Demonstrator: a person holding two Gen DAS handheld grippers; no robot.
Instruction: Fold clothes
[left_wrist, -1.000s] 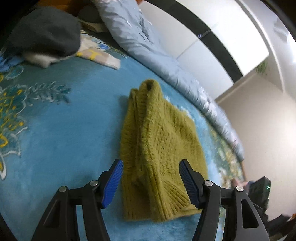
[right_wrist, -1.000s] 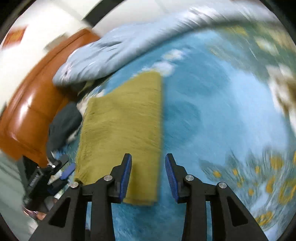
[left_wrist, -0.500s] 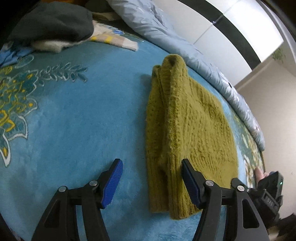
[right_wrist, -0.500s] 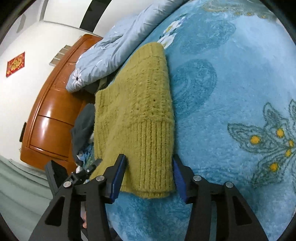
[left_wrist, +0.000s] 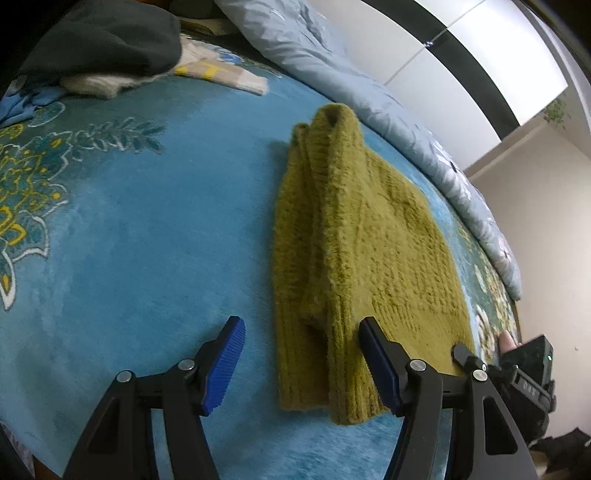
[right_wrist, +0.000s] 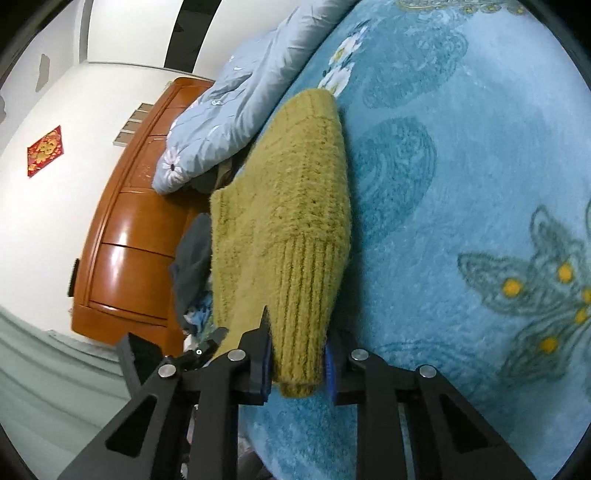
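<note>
An olive-green knit sweater (left_wrist: 354, 251) lies folded lengthwise on the blue patterned blanket (left_wrist: 147, 236). My left gripper (left_wrist: 301, 354) is open, its jaws straddling the sweater's near left corner, just above it. In the right wrist view the sweater (right_wrist: 291, 206) runs away from me, and my right gripper (right_wrist: 297, 360) is shut on its ribbed hem corner. The right gripper also shows at the right edge of the left wrist view (left_wrist: 524, 373).
A dark garment pile (left_wrist: 103, 44) with white and patterned clothes lies at the far left. A light-blue quilt (left_wrist: 369, 88) runs along the blanket's far edge. An orange wooden headboard (right_wrist: 125, 229) stands beyond the bed.
My right gripper moved onto the ribbed hem and closed on it. My left gripper shifted closer to the sweater's near corner and stays open.
</note>
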